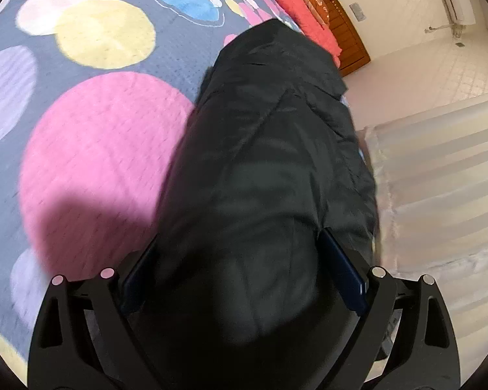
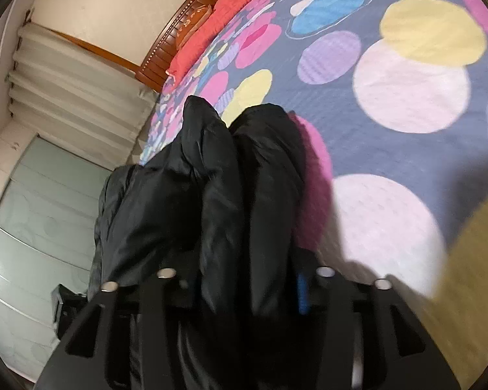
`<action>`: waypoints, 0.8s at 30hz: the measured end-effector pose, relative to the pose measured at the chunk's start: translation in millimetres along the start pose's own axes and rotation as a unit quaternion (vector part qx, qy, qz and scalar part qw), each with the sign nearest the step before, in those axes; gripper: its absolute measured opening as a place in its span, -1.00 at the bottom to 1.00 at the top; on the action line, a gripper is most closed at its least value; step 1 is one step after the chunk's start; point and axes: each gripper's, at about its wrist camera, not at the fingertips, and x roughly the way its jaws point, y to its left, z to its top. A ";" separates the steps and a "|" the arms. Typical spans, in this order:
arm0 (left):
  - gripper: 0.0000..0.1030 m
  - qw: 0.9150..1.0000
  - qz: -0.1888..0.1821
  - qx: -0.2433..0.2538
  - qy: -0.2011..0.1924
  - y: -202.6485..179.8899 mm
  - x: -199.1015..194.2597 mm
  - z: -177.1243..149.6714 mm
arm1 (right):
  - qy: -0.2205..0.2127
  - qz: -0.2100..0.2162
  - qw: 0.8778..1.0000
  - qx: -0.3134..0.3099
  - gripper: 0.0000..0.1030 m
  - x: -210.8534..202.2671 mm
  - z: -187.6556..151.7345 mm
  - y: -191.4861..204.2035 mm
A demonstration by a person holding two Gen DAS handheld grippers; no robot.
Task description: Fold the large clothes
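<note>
A large black garment (image 1: 270,162), apparently a padded jacket with a smooth, slightly glossy shell, is held above a bed covered by a dotted bedspread (image 1: 97,123). The left gripper (image 1: 244,279) is closed on a thick bundle of the fabric: blue pads are seen pressed against both sides of the bunched cloth, and the rest of the garment hangs forward and away from the fingers. The right gripper (image 2: 244,279) is likewise clamped on gathered folds of the garment (image 2: 211,178), which extends ahead of it in two rounded lobes; a blue pad (image 2: 302,289) is visible at the right side of the bundle. The bedspread lies below and to the left of the left gripper, and below and to the right of the right gripper. A red pillow (image 2: 218,16) and a wooden headboard (image 1: 338,22) are seen far ahead of both. The material is judged soft, bulky and compressible, moderately light, and probably slippery at the surface, so a thin pinch is likely to slide. Hold is best taken at seams, hems or the collar, where layers are stitched together, with enough fabric gathered between the fingers. The garment is not yet laid flat, so folding is judged to be at an early stage.
</note>
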 end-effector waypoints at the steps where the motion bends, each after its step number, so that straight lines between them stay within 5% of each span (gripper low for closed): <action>1: 0.80 1.000 -0.006 0.001 -0.003 2.7 -8.0 -5.0 | 0.000 0.000 1.000 -0.008 0.08 -7.9 -4.4 1.1; 5: 0.88 0.999 -0.033 0.000 0.003 14.9 -27.3 -29.6 | 0.010 0.003 0.999 -0.031 0.28 -26.0 -22.3 0.3; 12: 0.94 0.997 -0.075 -0.021 0.017 37.0 -24.1 -64.3 | 0.033 0.014 0.999 -0.023 0.30 -28.2 -53.0 -3.1; 14: 0.83 0.997 -0.068 -0.011 0.016 30.3 -26.0 -68.3 | 0.044 0.018 0.999 -0.019 -0.15 -27.5 -55.3 -1.2; 16: 0.74 0.998 -0.057 0.006 0.012 19.4 -32.6 -71.6 | 0.045 0.020 0.999 -0.022 -0.38 -34.1 -56.1 3.8; 24: 0.70 0.999 -0.016 0.043 0.008 18.3 -31.1 -82.3 | 0.047 0.014 0.999 -0.017 -0.46 -33.8 -58.6 -5.4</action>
